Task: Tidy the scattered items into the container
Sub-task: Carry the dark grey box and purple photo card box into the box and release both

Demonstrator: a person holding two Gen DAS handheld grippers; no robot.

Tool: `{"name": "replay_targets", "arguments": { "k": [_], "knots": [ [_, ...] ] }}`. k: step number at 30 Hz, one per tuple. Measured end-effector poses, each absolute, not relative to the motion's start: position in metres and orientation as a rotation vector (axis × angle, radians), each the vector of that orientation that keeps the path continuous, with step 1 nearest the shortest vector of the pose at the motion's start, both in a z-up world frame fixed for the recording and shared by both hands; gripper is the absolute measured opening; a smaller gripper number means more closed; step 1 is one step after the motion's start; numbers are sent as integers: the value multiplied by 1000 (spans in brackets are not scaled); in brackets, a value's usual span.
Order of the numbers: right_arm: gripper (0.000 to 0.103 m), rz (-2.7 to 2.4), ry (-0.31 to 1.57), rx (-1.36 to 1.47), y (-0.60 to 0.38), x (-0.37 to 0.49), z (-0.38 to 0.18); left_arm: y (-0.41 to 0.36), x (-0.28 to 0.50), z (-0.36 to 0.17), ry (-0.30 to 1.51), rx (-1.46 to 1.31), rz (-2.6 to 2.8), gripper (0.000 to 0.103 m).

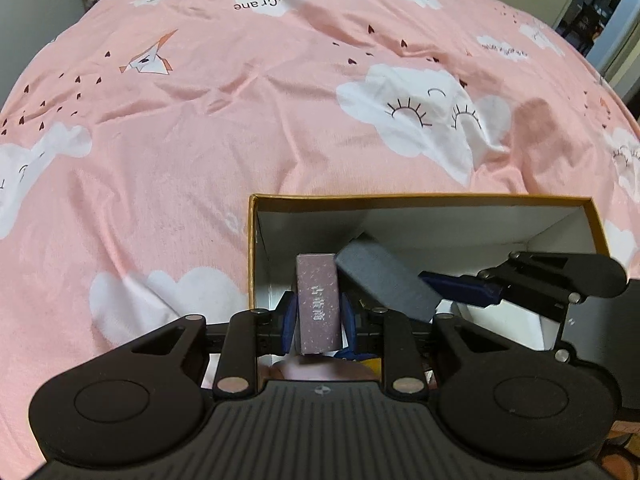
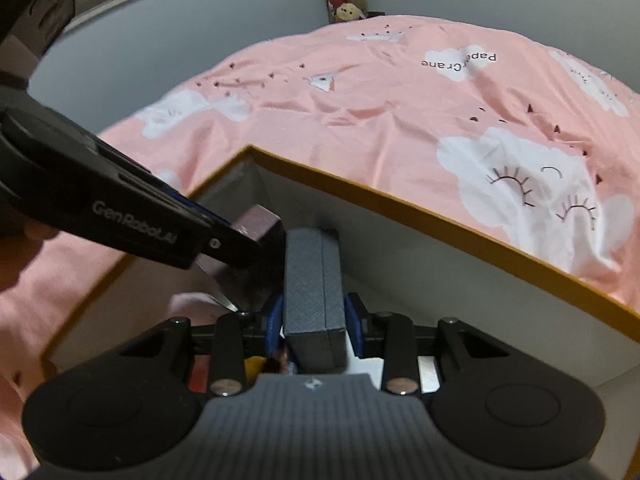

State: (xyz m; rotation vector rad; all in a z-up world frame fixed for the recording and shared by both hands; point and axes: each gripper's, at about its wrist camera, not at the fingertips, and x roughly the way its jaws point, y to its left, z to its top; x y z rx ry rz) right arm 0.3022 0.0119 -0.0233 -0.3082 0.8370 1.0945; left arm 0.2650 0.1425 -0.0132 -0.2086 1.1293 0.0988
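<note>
You've got both hands over the container [image 1: 420, 200] at once, the orange-rimmed cardboard box sitting low and right of centre in the left wrist view on the pink cloud-print bedspread [image 1: 200, 120]. Your left gripper [image 1: 318, 316] is clamped on the mauve box [image 1: 319, 304], blue pads pressing its two long sides, and you're holding it end-down in the near left corner of the container, which looks like a way of standing it snug against the wall to save floor space. Your right gripper [image 2: 314, 322] is clenched on the grey case [image 2: 314, 280] the same way, gripped across its narrow width so the long body points ahead into the box. In the right wrist view the two items sit just beside each other, grey case at centre, mauve box to its left under your other tool; I can't tell whether they touch. Both are inside the walls but neither looks set down yet. Something yellow and other bits peek out low in the frame beneath the tools, too hidden to name. Mind the crowding: two tools in one corner could knock each other on release.
</note>
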Motion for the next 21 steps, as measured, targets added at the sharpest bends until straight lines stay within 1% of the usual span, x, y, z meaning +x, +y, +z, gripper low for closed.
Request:
{"name": "replay_targets", "arguments": {
  "k": [5,13,21],
  "knots": [
    [43,1098,861,-292,14,301,-24,143,258,-7,1104,-205,99,29],
    [44,1053,915,-287,11,301,-27,139,241,-1,1064,-169,98,29],
    [59,1003,894,-317,4,290,-15,125,219,14,1018,-110,87,37]
  ]
}}
